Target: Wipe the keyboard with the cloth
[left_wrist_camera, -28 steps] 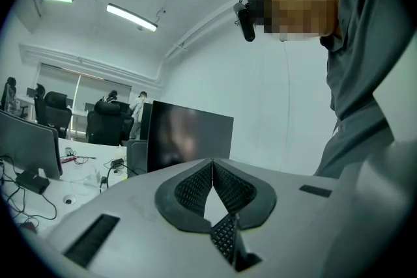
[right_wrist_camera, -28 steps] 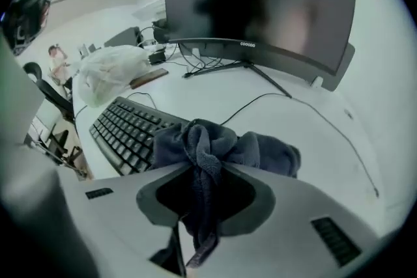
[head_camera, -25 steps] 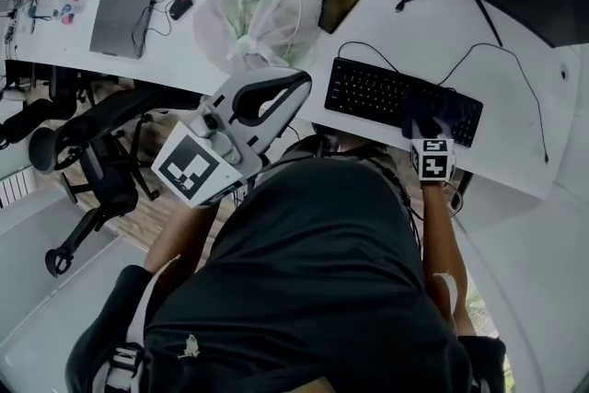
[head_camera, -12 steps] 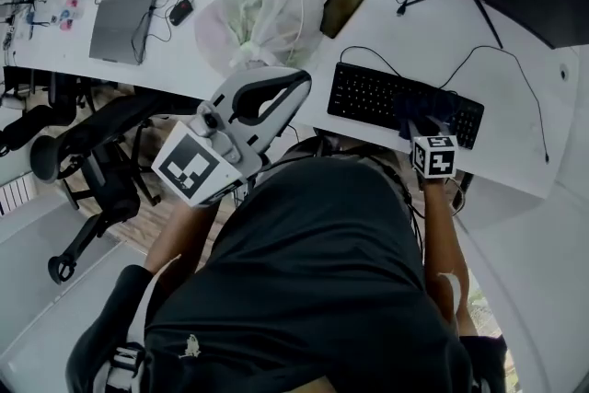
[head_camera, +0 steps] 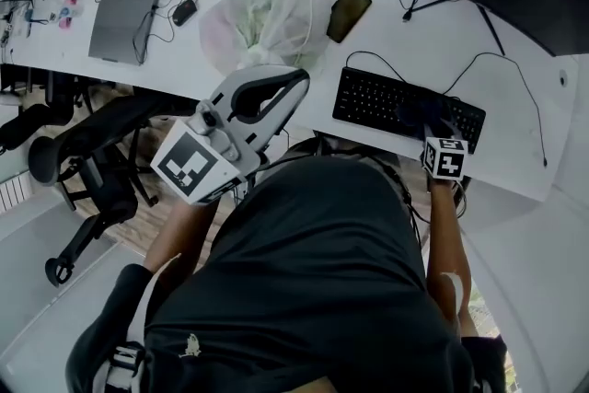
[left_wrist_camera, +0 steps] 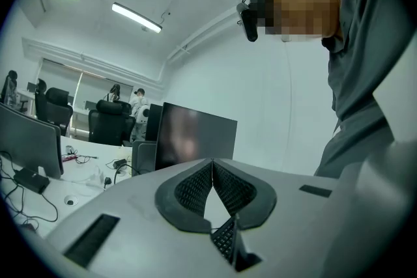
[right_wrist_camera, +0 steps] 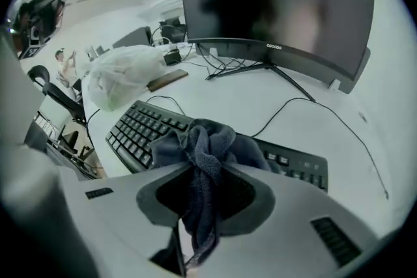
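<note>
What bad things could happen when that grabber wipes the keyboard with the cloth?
1. The bunched dark grey cloth is pinched in the right gripper, and loose folds spill out of it. They might catch on a key of the black keyboard or press keys by accident.
2. A thin black cable trails across the desk behind the keyboard. A hard swipe could perhaps push the keyboard and tug the cable.

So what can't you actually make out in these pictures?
- Keys under the cloth: it covers them in the head and right gripper views.
- Lettering on the keyboard: too small in both those views.
- Monitor screen: blurred in the right gripper view, cut off by the head view's edge.
- Bag contents: cloudy plastic, head view.
</note>
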